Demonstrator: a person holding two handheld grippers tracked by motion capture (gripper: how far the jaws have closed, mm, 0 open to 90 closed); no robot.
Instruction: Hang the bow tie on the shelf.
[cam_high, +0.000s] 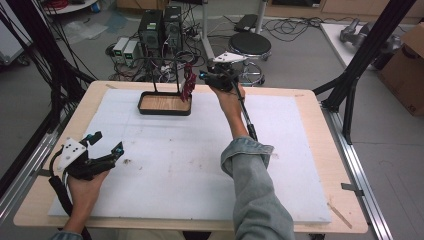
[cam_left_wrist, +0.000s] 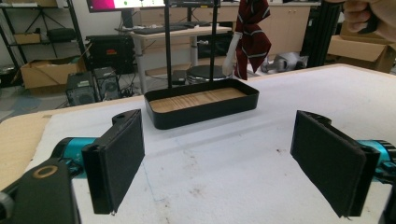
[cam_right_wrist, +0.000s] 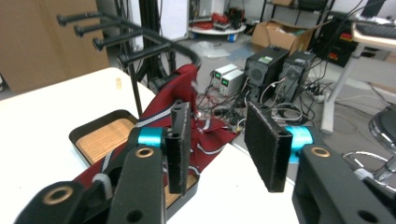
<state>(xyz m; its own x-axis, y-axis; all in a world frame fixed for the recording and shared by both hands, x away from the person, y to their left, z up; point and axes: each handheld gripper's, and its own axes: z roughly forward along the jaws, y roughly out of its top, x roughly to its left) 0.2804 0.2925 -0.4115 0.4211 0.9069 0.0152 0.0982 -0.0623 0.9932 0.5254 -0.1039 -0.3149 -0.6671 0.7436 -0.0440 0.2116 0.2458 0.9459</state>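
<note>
Table (cam_high: 320, 165) surface is a wooden top with a big white foam sheet (cam_high: 175, 165) over most of it, kinda stained and scuffed in spots. Room around it is pretty cluttered: computer towers (cam_high: 160, 27) on the floor past the far edge with a mess of cables, a round black stool (cam_high: 250, 46), cardboard boxes off to the side, black frame posts at both sides.

Near the far edge sits a black tray (cam_high: 165, 104) with a wood-look bottom and thin black posts rising from it to a rack of 4 prongs (cam_right_wrist: 100, 35) on top. A dark red striped tie (cam_high: 188, 82) hangs off that rack, long axis running pretty much straight up and down, lower end drooping onto the tray's edge.

Left gripper (cam_high: 106, 147) is down at the near left corner just above the foam, jaws spread wide with nothing between them; tray and tie are well ahead of the jaws.

Right gripper (cam_high: 207, 76) is up by the rack, jaws partly open, nothing clamped. In the right gripper view the tie (cam_right_wrist: 187, 135) sits just beyond and below the jaws, mostly behind the left one.
</note>
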